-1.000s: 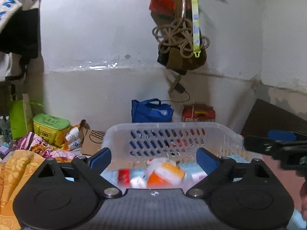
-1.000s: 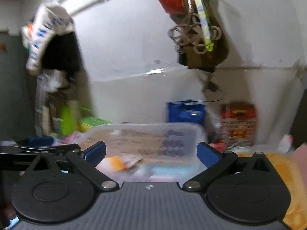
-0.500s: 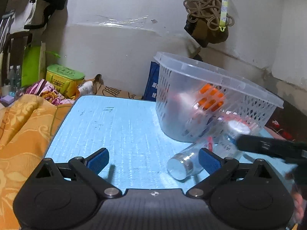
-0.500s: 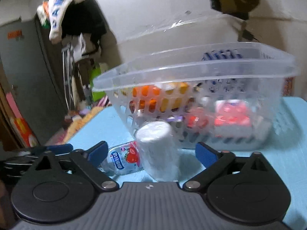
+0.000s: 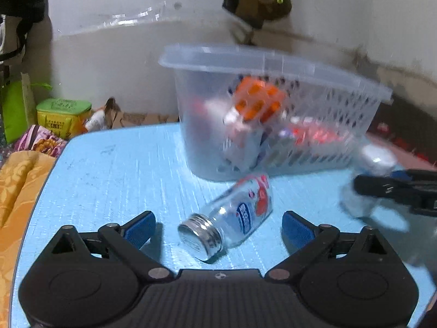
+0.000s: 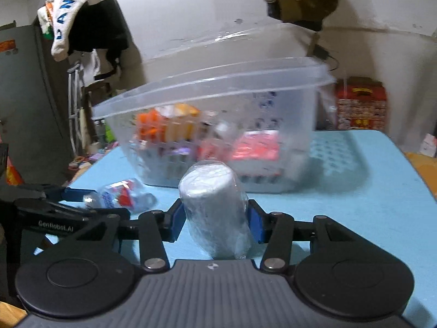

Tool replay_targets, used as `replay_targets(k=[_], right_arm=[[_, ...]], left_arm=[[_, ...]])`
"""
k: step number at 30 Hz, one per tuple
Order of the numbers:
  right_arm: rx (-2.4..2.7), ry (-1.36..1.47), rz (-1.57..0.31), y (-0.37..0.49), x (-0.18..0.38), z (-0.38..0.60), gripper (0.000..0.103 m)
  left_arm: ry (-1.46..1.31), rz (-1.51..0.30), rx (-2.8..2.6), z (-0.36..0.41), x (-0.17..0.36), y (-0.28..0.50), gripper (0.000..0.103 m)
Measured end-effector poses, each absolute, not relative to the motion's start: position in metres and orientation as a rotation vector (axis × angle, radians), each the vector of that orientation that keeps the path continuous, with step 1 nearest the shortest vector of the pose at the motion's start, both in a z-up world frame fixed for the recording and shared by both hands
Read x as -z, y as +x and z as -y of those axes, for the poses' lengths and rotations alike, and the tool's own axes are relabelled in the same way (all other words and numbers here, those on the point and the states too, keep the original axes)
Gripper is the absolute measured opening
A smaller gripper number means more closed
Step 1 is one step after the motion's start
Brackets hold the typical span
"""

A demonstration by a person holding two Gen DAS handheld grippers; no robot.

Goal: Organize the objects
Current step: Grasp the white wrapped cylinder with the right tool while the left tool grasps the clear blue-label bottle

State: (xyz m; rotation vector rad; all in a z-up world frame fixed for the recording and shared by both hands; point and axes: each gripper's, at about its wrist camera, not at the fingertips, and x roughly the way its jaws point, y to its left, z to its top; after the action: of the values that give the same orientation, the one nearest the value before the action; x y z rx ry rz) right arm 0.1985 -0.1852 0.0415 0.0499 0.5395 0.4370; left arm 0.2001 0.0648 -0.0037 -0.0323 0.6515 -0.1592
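A clear bottle (image 5: 232, 216) was laid on its side on the blue table (image 5: 123, 169), silver cap toward the camera, between the wide-spread fingers of the left gripper (image 5: 217, 225). A blurry basket (image 5: 273, 109) was parked just behind it.

Two tools are at work: the left tool (image 5: 218, 224) and the right tool (image 6: 215, 218). One blue desk (image 5: 123, 164) carries one clear plastic basket (image 5: 273, 125). Outside the basket there are two containers: one glass bottle (image 5: 232, 224) with a metal cap lying on its side, and one white wrapped cylinder (image 6: 215, 213). Inside the basket the packets are too blurred to count; one orange packet (image 5: 256, 104) stands out. One green-lidded yellow box (image 5: 62, 117) sits beyond the desk.
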Motion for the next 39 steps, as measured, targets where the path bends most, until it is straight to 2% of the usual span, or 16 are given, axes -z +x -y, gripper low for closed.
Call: replay_targets(k=[5, 6, 8, 10, 11, 23, 39], right_arm=[[-0.439, 0.060, -0.518, 0.195, -0.039, 0.193, 0.052], [-0.441, 0.057, -0.506, 0.193, -0.038, 0.193, 0.052], [-0.447, 0.051, -0.493, 0.190, -0.036, 0.196, 0.052], [-0.446, 0.046, -0.486, 0.189, -0.036, 0.195, 0.052], [-0.447, 0.045, -0.483, 0.188, -0.036, 0.196, 0.052], [-0.447, 0.058, -0.446, 0.184, -0.035, 0.198, 0.052], [-0.436, 0.066, -0.441, 0.185, -0.036, 0.199, 0.052]], left_arm=[[0.019, -0.679, 0.120, -0.048, 0.003, 0.208, 0.098], [0.045, -0.672, 0.113, -0.043, 0.002, 0.207, 0.095], [0.042, -0.651, 0.125, -0.043, 0.001, 0.204, 0.073], [0.028, -0.641, 0.114, -0.043, 0.000, 0.202, 0.064], [0.026, -0.637, 0.117, -0.044, -0.001, 0.200, 0.063], [-0.010, -0.546, 0.214, -0.044, -0.008, 0.190, 0.054], [0.001, -0.546, 0.249, -0.043, -0.008, 0.191, 0.051]])
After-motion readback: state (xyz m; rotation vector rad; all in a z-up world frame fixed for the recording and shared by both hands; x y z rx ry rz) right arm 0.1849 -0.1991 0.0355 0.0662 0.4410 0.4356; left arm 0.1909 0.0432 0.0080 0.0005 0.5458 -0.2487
